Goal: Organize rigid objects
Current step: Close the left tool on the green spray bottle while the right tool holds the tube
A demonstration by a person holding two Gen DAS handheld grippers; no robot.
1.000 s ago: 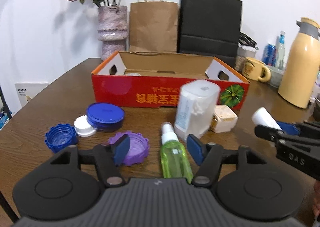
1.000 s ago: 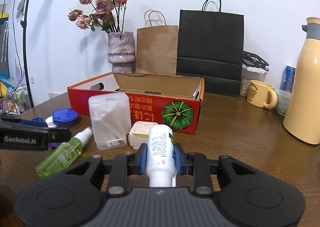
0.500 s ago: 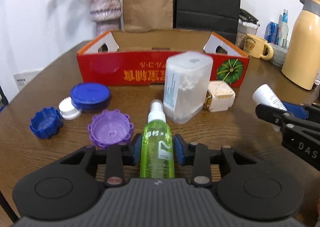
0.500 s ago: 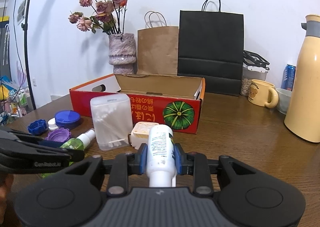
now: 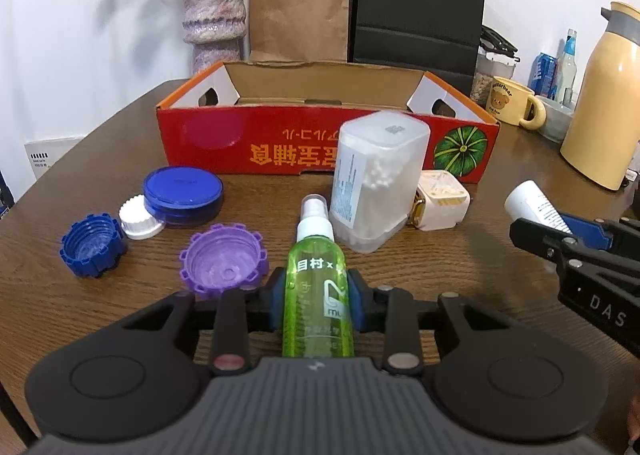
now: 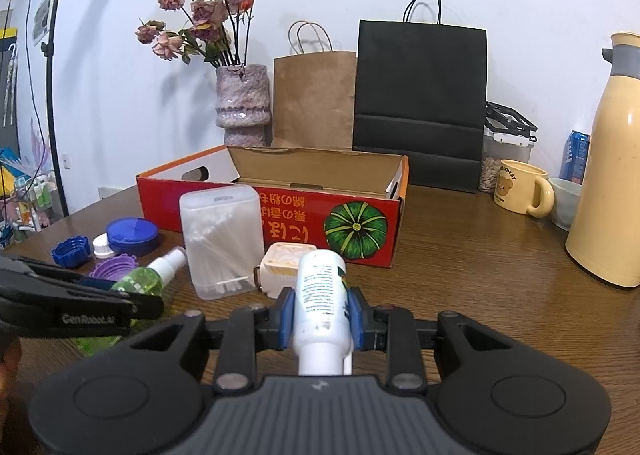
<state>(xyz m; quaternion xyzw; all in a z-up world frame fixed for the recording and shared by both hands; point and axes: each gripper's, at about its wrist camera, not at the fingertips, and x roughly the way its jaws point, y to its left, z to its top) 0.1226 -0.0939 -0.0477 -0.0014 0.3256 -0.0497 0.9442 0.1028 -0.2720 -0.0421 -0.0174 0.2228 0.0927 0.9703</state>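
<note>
Three screw caps (image 5: pixel 223 261), two bottles (image 5: pixel 318 295), two paper bags (image 5: pixel 299 11), one red box (image 5: pixel 320 143), one mug (image 5: pixel 512 105).

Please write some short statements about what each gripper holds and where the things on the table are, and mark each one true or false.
1. The left gripper is shut on the green spray bottle. True.
2. The right gripper is open with nothing in it. False: it is shut on the white bottle.
3. The purple cap lies inside the red box. False: it lies on the table.
4. The cotton swab container stands upright in front of the red box. True.
</note>
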